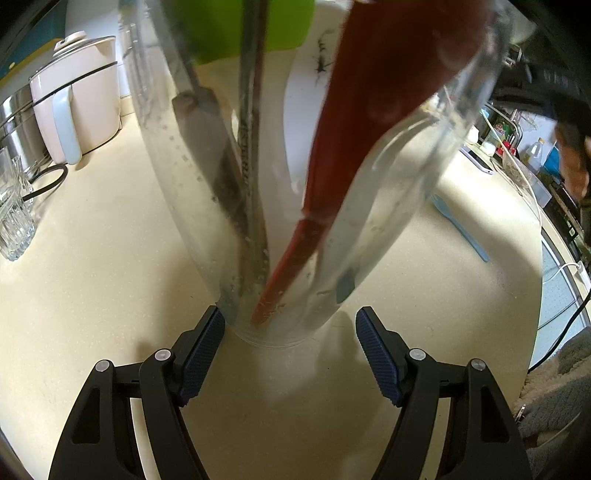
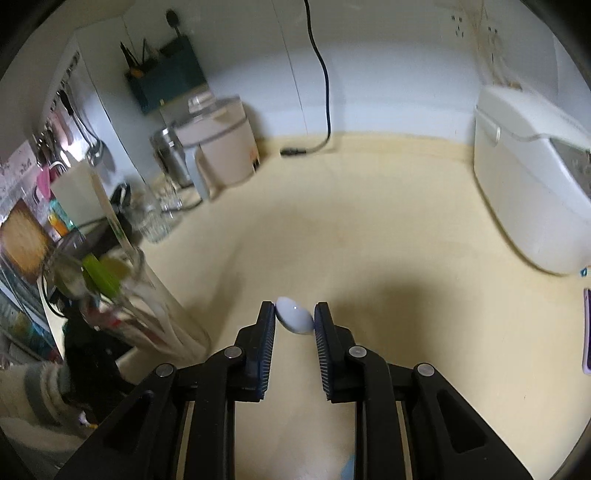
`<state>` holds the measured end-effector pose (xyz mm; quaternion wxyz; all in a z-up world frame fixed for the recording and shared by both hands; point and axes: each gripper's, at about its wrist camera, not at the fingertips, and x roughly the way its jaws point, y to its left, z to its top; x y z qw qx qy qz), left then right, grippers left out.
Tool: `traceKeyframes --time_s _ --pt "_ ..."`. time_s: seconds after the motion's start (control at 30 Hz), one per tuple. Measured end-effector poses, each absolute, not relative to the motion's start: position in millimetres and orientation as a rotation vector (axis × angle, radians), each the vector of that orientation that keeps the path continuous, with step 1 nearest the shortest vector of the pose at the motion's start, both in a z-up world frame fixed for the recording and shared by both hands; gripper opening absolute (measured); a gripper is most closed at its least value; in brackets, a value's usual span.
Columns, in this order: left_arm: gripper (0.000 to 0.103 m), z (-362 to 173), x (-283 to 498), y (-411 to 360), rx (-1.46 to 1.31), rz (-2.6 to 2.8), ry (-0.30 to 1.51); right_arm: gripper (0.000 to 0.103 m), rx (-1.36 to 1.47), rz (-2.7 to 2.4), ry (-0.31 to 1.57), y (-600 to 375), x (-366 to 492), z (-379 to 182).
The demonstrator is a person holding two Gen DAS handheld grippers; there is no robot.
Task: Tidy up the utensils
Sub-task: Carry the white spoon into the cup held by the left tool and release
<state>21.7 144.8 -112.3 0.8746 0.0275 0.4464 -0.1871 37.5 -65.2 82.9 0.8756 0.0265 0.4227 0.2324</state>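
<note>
A tall clear glass [image 1: 258, 206] stands on the cream counter [image 1: 110, 280], holding a red spatula [image 1: 369, 110], dark-handled utensils [image 1: 251, 147] and something green [image 1: 236, 26]. My left gripper [image 1: 290, 314] is open around the glass's base, with its right finger clear of it. A pale blue fork [image 1: 461, 225] lies on the counter to the right. In the right wrist view my right gripper [image 2: 294, 312] is shut on the bowl of a pale blue spoon [image 2: 293, 317], held above the counter. The glass [image 2: 147, 295] stands to its left.
A pink-white electric pot [image 1: 74, 99] and ribbed glass tumblers [image 1: 14, 221] sit at the left. A white appliance [image 2: 532, 192] stands at the right, a black cable [image 2: 321, 92] hangs at the back wall, and a phone [image 2: 587, 328] lies at the right edge.
</note>
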Motion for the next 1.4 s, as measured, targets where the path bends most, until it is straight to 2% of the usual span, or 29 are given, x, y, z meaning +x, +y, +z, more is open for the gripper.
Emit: traceKeyframes --time_s 0.37,0.6,0.97,1.4 --pt "0.077 -111.0 21.1 144.6 0.057 -0.391 0.932 0.022 0.034 0.628 0.683 -8.6 39.2 169.7" --pt "0.076 -110.9 21.2 144.6 0.057 -0.391 0.932 0.022 0.086 0.803 0.632 32.6 30.8 196.6" --pt "0.077 -111.0 21.1 145.1 0.057 -0.391 0.932 0.022 0.19 0.938 0.736 76.8 36.6 160.2" --pt "0.077 -110.5 21.5 145.4 0.058 -0.391 0.932 0.022 0.092 0.85 0.941 92.1 35.9 106.0"
